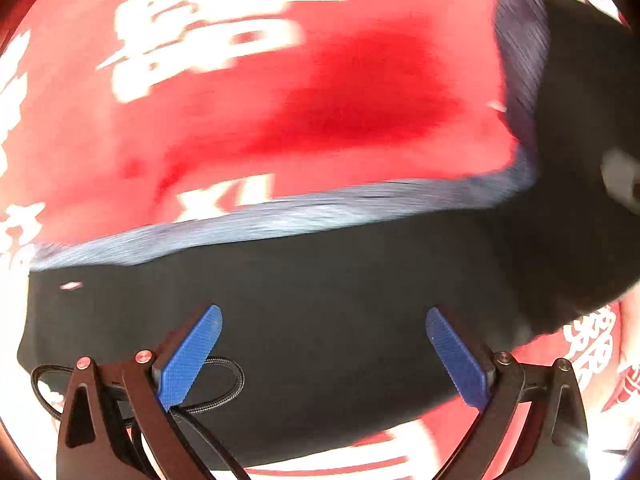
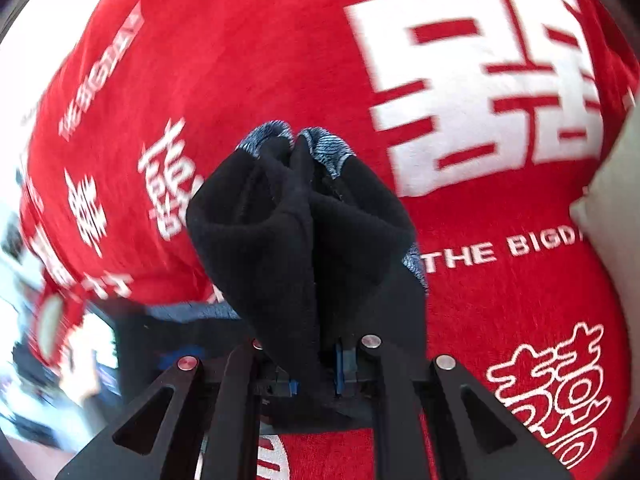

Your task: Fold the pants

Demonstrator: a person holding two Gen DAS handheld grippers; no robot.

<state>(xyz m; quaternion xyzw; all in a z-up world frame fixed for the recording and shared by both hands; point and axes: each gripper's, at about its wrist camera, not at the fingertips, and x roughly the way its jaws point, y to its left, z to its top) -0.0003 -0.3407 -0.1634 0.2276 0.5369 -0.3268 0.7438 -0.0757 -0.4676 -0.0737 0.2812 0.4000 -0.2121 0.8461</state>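
The pants (image 1: 320, 300), black with a blue-grey ribbed band (image 1: 280, 208) along one edge, lie spread on a red cloth (image 1: 280, 80) printed with white characters, and in the left wrist view they reach across most of the lower part of that cloth; its own edges are out of view, so I cannot place them against a corner. The fabric looks soft, fleecy and light, limp enough to sag and bunch wherever it is lifted, and not slippery.

The right gripper (image 2: 316, 364) has its jaws nearly together, pinching a gathered wad of the pants (image 2: 304, 232), which bulges up in front of the fingers with the ribbed band at its tip. The left gripper (image 1: 320, 352) stands wide open above the flat black fabric, with nothing between its blue pads (image 1: 188, 356).

A good hold, in my judgement, is the ribbed band or a seam, where the layers are thicker and less likely to slide out. Pinching a single thin layer risks dragging only the top ply and leaving the fold crooked.
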